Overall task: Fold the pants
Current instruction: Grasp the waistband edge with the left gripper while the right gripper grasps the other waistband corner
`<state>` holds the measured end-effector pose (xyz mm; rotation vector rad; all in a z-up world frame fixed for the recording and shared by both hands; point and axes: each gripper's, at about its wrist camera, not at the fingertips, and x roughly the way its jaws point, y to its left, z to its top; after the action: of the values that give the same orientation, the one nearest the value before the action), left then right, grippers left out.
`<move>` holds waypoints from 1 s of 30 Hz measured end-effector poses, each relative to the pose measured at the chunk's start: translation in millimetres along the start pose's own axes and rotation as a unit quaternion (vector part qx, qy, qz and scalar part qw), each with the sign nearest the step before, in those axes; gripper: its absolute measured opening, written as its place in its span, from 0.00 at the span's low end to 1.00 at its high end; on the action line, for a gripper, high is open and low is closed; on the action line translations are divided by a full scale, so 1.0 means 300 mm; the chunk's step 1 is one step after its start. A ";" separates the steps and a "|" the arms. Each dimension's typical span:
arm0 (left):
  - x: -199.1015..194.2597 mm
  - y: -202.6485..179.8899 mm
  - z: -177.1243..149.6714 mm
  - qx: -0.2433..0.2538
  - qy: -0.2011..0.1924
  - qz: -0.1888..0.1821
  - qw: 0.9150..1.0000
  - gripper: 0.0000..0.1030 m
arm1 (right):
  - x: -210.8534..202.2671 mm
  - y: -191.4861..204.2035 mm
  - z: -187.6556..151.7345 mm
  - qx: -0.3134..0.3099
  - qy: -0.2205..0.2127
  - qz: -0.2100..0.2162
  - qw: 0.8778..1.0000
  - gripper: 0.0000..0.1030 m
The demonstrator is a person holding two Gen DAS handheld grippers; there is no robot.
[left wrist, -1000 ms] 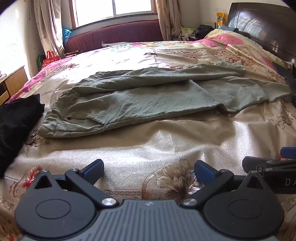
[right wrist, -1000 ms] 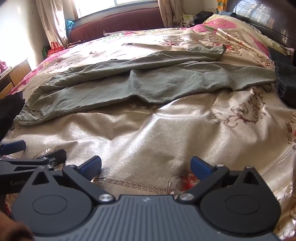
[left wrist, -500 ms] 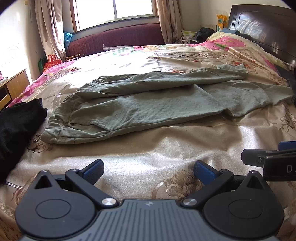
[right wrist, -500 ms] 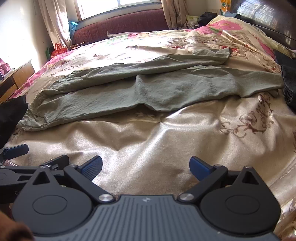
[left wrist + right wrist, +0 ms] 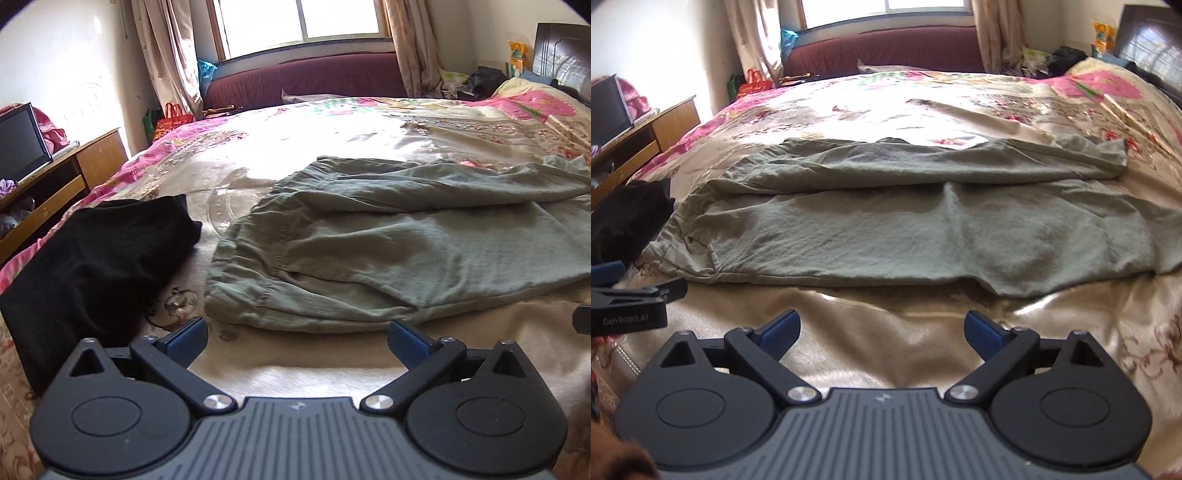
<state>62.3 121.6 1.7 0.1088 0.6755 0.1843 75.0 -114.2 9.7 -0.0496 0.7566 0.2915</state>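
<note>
The left gripper has its blue pads spread wide and empty, and so does the right gripper. Over the last second both have moved in from farther back on the bedspread toward the near edge of the green pants; in the left view the waistband now sits just past the fingertips at twelve o'clock. That suggests the approach is nearly done and a first grasp comes next, with no fold begun. The pants lie lengthwise across the bed, waistband at nine o'clock, legs running to three, one leg partly overlapping the other, wrinkled. A black garment lies at ten o'clock.
</note>
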 end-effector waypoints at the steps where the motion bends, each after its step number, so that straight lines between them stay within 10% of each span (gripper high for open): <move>1: 0.014 0.015 0.005 0.005 -0.003 0.000 1.000 1.00 | 0.016 0.023 0.009 -0.019 -0.001 0.005 1.000 0.92; 13: 0.146 0.068 0.032 0.068 0.010 -0.055 0.996 1.00 | 0.192 0.221 0.088 -0.188 0.017 0.073 0.979 0.87; 21: 0.153 0.116 0.041 0.081 0.024 -0.052 0.995 0.61 | 0.242 0.245 0.144 -0.215 0.025 0.101 0.971 0.60; 30: 0.170 0.155 0.032 0.067 0.031 -0.055 0.996 0.84 | 0.245 0.294 0.136 -0.270 0.015 0.105 0.957 0.57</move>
<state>101.2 177.1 -14.7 0.1947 0.7536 0.0356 128.5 -5.7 -5.4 -0.4938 0.6960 0.6959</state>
